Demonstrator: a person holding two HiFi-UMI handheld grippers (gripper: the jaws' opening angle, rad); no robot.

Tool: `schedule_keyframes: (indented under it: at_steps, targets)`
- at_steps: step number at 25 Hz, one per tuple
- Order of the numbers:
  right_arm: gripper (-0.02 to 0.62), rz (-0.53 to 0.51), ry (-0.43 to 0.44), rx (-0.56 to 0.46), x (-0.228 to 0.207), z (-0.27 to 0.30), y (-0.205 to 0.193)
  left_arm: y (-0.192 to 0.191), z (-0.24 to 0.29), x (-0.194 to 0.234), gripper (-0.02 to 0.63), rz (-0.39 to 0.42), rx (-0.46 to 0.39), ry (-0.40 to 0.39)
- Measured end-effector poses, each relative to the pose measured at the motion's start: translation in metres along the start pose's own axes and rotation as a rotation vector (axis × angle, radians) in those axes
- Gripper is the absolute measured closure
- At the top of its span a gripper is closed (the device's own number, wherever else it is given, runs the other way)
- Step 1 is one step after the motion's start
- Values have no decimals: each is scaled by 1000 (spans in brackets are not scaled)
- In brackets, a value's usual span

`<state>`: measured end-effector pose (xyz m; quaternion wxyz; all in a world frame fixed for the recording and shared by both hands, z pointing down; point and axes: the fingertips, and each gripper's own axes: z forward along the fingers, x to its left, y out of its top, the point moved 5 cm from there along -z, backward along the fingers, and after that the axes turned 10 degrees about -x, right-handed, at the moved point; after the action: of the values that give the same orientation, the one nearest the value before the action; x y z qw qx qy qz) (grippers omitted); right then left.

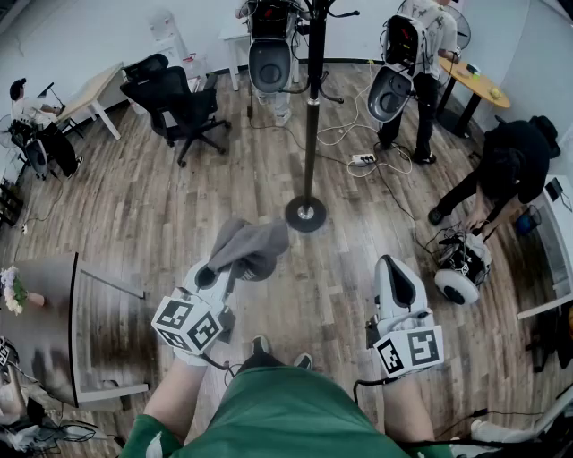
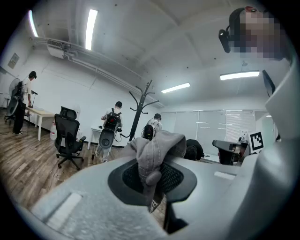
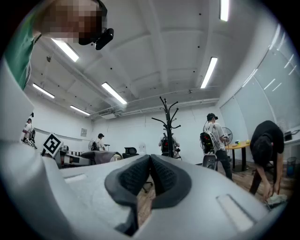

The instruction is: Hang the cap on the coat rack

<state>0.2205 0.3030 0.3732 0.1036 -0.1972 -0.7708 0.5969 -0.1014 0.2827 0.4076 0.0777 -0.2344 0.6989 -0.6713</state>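
A grey cap (image 1: 252, 244) is pinched in my left gripper (image 1: 218, 272), whose jaws are shut on the fabric; in the left gripper view the cap (image 2: 154, 152) bulges up out of the black pads. The black coat rack (image 1: 311, 107) stands ahead of me on a round base (image 1: 306, 215), its hooks (image 1: 329, 12) at the top edge. It shows far off as the coat rack (image 2: 140, 105) and, in the right gripper view, the coat rack (image 3: 168, 122). My right gripper (image 1: 400, 273) is held level at the right, jaws closed together with nothing in them.
Two people wearing backpack rigs (image 1: 269, 54) (image 1: 405, 54) stand behind the rack. Another person (image 1: 501, 174) bends over gear on the floor at right. A black office chair (image 1: 175, 103) and desk (image 1: 94, 89) sit at left, cables (image 1: 367, 161) lie on the wood floor, a steel table (image 1: 54, 313) is close at left.
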Motion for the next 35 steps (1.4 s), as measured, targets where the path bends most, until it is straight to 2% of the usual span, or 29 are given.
schedule_keyframes:
  at_steps: [10, 17, 25, 35]
  targets:
    - [591, 28, -12, -4, -4, -18, -4, -5, -10, -10, 574, -15, 4, 14]
    - [591, 48, -16, 17, -1, -8, -14, 3, -14, 4, 574, -26, 8, 35]
    - [592, 47, -27, 73, -1, 21, -33, 0, 6, 51, 574, -67, 6, 84]
    - [592, 11, -85, 118, 7, 110, -46, 9, 62, 139, 574, -118, -2, 63]
